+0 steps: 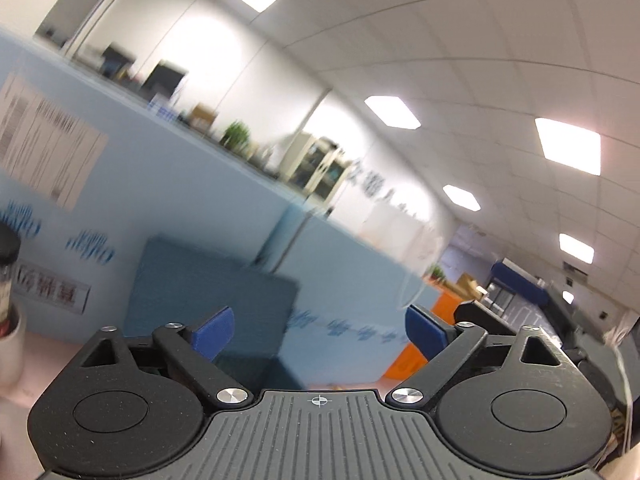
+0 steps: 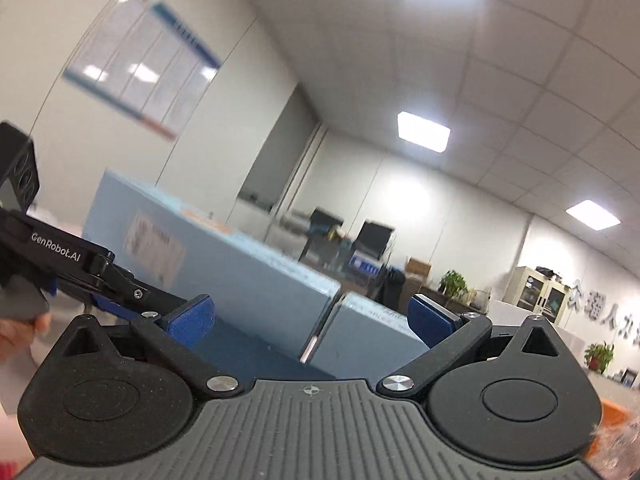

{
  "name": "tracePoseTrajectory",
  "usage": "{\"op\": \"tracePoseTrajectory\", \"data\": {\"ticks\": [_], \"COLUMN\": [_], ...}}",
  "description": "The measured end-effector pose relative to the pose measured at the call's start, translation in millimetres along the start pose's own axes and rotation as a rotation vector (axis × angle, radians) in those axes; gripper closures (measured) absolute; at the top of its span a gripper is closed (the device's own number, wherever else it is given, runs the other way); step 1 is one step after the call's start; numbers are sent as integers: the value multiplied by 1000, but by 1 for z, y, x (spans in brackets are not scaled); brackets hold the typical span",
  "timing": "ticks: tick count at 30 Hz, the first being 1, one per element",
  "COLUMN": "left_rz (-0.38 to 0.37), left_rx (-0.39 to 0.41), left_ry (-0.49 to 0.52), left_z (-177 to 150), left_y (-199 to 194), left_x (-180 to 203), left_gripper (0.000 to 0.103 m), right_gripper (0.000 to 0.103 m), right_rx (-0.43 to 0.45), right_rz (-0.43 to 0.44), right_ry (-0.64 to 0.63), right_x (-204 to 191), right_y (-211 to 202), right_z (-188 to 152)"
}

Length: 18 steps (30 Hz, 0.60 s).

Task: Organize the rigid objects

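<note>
Starting at the far left edge of the left wrist view: spotting a dark-capped bottle, round and hard-looking, standing upright in a pale cup on a pinkish tabletop. Probably looking at one of the rigid things being organized, though too cropped and blurred for calling it. Sweeping right past a pale blue partition carrying a paper label, then a flat teal panel standing in front of it. Reaching the left gripper: holding nothing, spreading its jaws wide, showing matte blue pads on black linkages and a ribbed grey body. Glimpsing an orange box beyond the right pad.

Switching to the right wrist view, again from the left: seeing a hand wrapping the handle of that same left gripper, black and glossy, lettered along its side. Moving right to the right gripper: also gaping, gripping nothing, framing only smooth blue partition tops and a dark blue surface between. Finishing on a cream cabinet and potted plants at the far right.

Reading the step: most likely sitting between placements, with both tools empty and aiming out level across the office rather than at the work. Calling next for tipping a gripper down toward the table, finding the next hard item, and squaring the wide jaws around it before squeezing, minding slick, round surfaces slipping on the pads.
</note>
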<state>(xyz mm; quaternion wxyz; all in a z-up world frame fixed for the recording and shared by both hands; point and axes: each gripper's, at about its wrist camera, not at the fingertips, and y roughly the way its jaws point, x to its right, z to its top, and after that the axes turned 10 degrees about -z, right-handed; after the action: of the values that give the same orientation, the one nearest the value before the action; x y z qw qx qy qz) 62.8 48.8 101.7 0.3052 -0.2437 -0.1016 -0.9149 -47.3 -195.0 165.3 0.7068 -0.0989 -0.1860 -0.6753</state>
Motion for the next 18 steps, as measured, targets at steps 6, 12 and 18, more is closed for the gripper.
{"op": "tracePoseTrajectory", "data": {"ticks": [6, 12, 18], "left_rz": [-92, 78, 391], "left_rx": [158, 415, 456], "left_ry": [129, 282, 525], "left_z": [-11, -57, -110], "left_y": [-30, -46, -30], "left_x": [51, 69, 55], "left_gripper": [0, 0, 0], "right_gripper": [0, 0, 0], "right_rx": [113, 140, 107], "right_rz": [-105, -194, -242], "right_ry": [183, 308, 505], "right_x": [16, 6, -16], "right_y": [-56, -67, -39], "right_z": [-15, -50, -93]}}
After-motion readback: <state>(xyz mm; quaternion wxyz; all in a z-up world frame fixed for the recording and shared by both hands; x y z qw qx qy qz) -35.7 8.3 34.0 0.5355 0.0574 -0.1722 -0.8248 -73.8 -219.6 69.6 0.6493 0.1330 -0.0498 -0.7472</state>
